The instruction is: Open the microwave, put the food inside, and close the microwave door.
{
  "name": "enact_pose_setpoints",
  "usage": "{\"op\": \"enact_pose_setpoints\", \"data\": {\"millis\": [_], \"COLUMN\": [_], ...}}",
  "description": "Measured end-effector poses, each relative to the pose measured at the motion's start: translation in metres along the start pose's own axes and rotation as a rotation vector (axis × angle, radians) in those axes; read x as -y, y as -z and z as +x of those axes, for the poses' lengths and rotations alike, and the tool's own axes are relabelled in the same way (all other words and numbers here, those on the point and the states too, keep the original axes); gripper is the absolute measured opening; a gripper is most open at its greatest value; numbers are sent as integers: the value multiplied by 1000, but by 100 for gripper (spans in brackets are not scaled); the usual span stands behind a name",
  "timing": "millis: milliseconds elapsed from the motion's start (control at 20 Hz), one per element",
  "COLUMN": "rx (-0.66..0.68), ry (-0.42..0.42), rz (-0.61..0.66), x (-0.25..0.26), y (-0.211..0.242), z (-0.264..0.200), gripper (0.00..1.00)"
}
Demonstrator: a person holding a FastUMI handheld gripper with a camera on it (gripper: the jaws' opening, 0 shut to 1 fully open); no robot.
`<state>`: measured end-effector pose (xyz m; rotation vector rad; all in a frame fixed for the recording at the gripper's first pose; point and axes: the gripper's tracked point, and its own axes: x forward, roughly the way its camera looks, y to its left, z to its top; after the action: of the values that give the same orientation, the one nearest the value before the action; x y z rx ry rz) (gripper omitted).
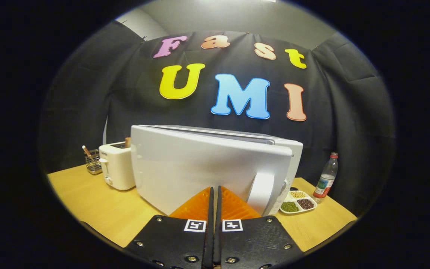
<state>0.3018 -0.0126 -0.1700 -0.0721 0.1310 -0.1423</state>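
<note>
Plainly, the claw (pixel 215 194) is clenched on nothing, its tips set against the white microwave door (pixel 207 172), which is seen nearly shut beside its handle (pixel 261 192); a push made off-centre could be expected to slide the microwave (pixel 289 157) across the wooden counter (pixel 99 209). The compartment dish of beans (pixel 298 202), a bottle (pixel 326 180), a toaster (pixel 116 166) and a wire holder (pixel 93 161) are crowded close under the black booth cloth.

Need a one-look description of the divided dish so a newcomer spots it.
Start at the white microwave ahead of the shut gripper. At its right corner, before the bottle, lies a white dish. It alone holds three heaps: pale, green, dark red.
</note>
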Motion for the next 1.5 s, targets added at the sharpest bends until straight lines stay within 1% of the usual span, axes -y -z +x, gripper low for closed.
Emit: {"op": "enact_pose_setpoints", "data": {"millis": [200, 250, 350, 400, 450, 500, 550, 600, 700, 750, 900, 1050, 1150, 1250, 1400, 1500], "rx": [11, 13, 25, 38, 52, 65, 34, 54, 25, 14, 6, 44, 75, 120, 187, 224], "ry": [82, 109, 134, 140, 144, 143, 136, 139, 119, 96, 12, -72, -136, -166, -184, -191], "rz": [-46, -53, -53, -58, -92, -121, -95, -71, -91, -90, -73, -27, -1, 4, 22, 36], "x": [18, 23, 28, 27, 26, 30, 31, 31, 31, 28, 14, -3, -15, -18, -10, 4], "y": [-1, -2, -5, -8, -9, -9, -3, -5, -2, 0, -8, -31, -47, -65, -90, -111], "z": [46, 53, 67, 70, 70, 79, 78, 77, 72, 68, 33, -25, -78, -133, -216, -258], "gripper": [2, 2, 2, 2, 2, 2, 2, 4, 3, 3, 2, 2, 2, 2, 2, 2]}}
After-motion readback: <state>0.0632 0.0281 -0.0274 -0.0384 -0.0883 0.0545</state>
